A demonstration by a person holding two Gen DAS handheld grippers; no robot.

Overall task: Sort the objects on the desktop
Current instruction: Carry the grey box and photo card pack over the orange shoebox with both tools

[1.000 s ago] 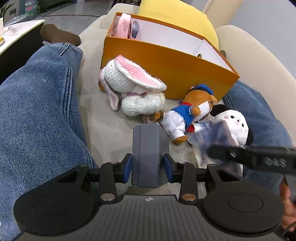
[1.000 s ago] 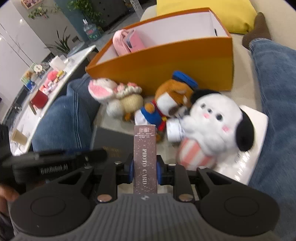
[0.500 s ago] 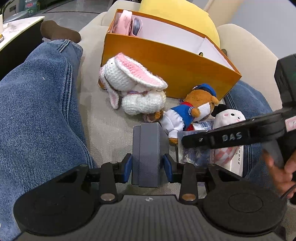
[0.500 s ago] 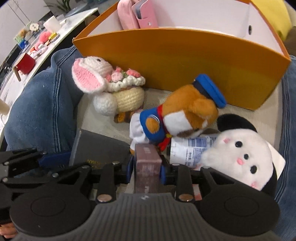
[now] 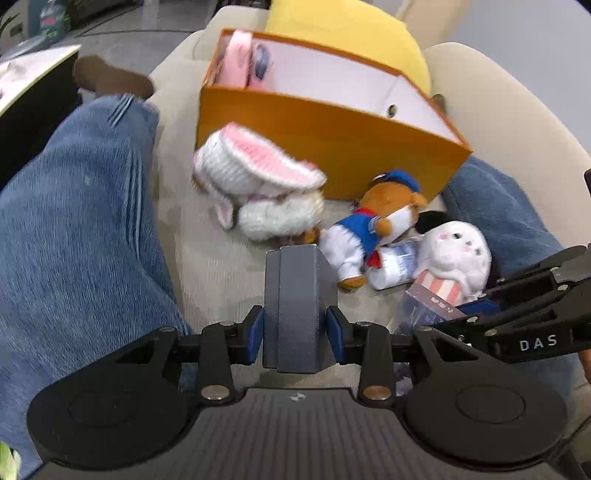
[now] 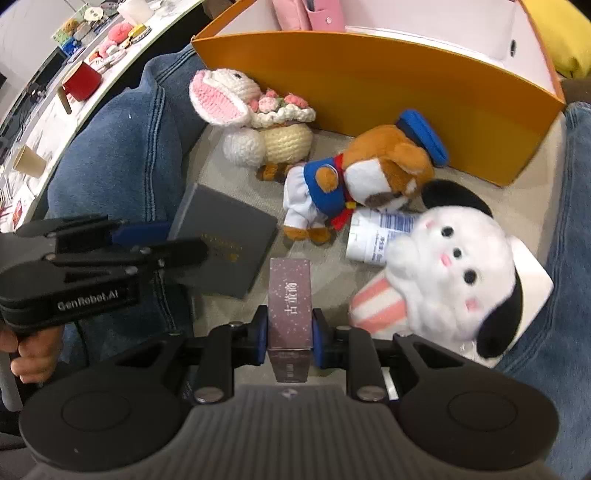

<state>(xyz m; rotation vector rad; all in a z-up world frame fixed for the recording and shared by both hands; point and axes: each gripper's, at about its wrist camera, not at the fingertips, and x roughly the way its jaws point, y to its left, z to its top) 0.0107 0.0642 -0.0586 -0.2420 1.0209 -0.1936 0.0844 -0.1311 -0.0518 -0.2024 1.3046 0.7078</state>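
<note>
The left gripper (image 5: 295, 328) has its fingers closed partway on a grey box (image 5: 299, 306). The right gripper (image 6: 289, 336) clamps a slim purple carton (image 6: 289, 314) on end. Beyond both fingertips stands the orange bin (image 6: 369, 85), with plush toys between. The tall carton could pivot or slip if swung quickly.

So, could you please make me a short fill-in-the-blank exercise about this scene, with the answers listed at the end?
1. The left gripper is shut on a ______ box.
2. The right gripper is shut on a slim purple box, and beside it lies a plush dog with ______ ears.
3. The pink pouch stands inside the ______ box.
4. The brown plush wears a ______ cap.

Missing words: grey; black; orange; blue
</note>
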